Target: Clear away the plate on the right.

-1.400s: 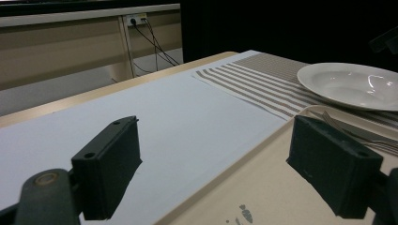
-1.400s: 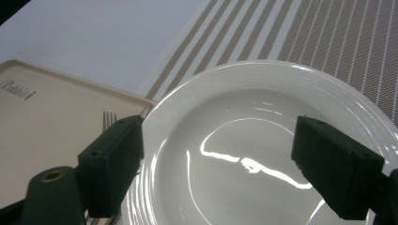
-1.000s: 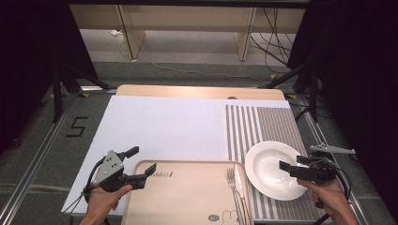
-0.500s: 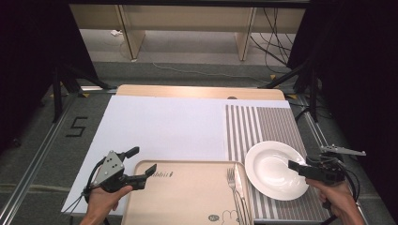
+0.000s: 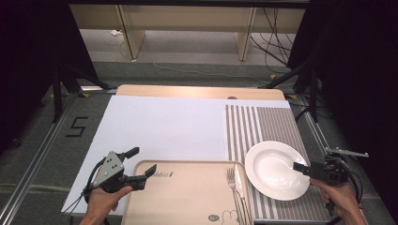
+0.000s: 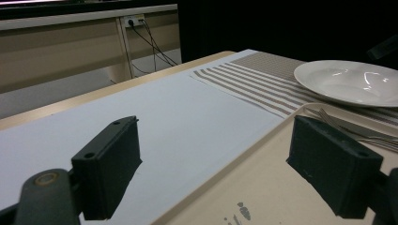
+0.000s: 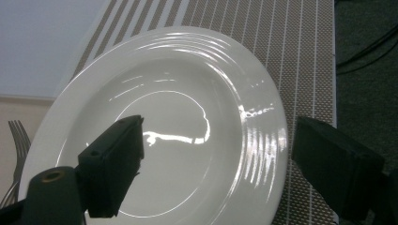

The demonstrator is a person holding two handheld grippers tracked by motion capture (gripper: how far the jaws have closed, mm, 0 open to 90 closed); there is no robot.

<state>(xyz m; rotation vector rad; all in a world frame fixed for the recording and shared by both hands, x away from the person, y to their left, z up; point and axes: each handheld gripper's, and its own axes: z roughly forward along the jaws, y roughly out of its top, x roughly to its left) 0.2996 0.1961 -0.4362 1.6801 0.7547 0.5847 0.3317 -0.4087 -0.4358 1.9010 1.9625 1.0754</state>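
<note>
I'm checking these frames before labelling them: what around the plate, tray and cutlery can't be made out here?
- Cutlery: in the high view the fork and the piece beside it are too small to identify; the handles are cut off by the bottom edge.
- Tray: near end cut off by the bottom edge; its print is too small to read.
- Plate: in the right gripper view a black jaw hides part of it.
- Right gripper: whether it touches the plate is unclear.

Striped placemat (image 5: 263, 126), white sheet (image 5: 164, 126), fork (image 5: 233, 185) on tray (image 5: 187, 197)
</note>
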